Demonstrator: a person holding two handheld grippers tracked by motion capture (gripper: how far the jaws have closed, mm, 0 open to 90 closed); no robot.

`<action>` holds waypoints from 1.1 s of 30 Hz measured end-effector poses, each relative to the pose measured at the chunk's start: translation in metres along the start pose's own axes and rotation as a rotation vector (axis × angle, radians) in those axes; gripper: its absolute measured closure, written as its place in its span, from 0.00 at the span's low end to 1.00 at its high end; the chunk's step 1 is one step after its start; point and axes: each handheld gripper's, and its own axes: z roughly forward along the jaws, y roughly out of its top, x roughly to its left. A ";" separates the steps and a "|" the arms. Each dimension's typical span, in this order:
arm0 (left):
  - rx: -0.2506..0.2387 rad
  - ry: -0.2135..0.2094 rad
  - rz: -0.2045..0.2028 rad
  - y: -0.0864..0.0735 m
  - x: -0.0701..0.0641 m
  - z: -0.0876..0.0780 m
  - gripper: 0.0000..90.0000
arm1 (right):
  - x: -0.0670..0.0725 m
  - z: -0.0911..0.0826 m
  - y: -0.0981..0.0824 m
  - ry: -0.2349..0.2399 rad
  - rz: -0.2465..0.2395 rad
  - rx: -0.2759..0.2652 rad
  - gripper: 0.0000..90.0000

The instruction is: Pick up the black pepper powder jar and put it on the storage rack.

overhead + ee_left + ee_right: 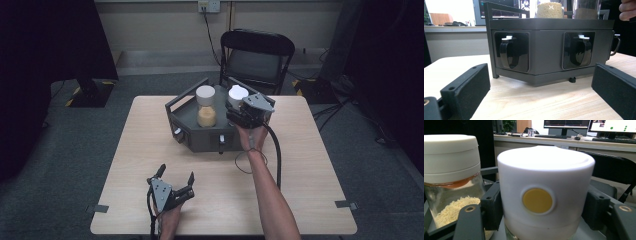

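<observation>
A dark grey dispenser box stands at the table's far middle, with two black spouts on its front faces. Two glass jars stand on top. The left jar has a white lid and holds beige grains. On the right jar, my right gripper is shut on the white lid, which has a yellow dot; its pads press both sides. My left gripper rests open near the table's front edge, pointing at the box, its jaws wide apart with nothing between them.
The light wooden table has bare room left and right of the box. A black folding chair stands behind the far edge. A cable trails from the right gripper across the table. A desk with monitors is in the background.
</observation>
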 end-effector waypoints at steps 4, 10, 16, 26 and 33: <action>0.000 0.000 0.000 0.000 0.000 0.000 0.01 | 0.000 -0.001 -0.001 0.000 -0.002 -0.002 0.34; 0.000 0.001 0.000 0.000 0.000 0.000 0.01 | -0.002 -0.001 0.000 0.005 0.008 0.003 0.33; 0.000 0.001 0.000 0.000 0.000 0.000 0.01 | 0.000 -0.002 0.001 -0.002 0.013 0.007 0.33; 0.000 0.001 -0.001 0.000 0.000 0.000 0.01 | 0.002 -0.001 0.000 -0.009 0.013 0.004 0.33; 0.000 0.002 -0.001 0.000 0.000 0.000 0.01 | 0.004 -0.004 -0.005 -0.020 0.006 -0.049 0.15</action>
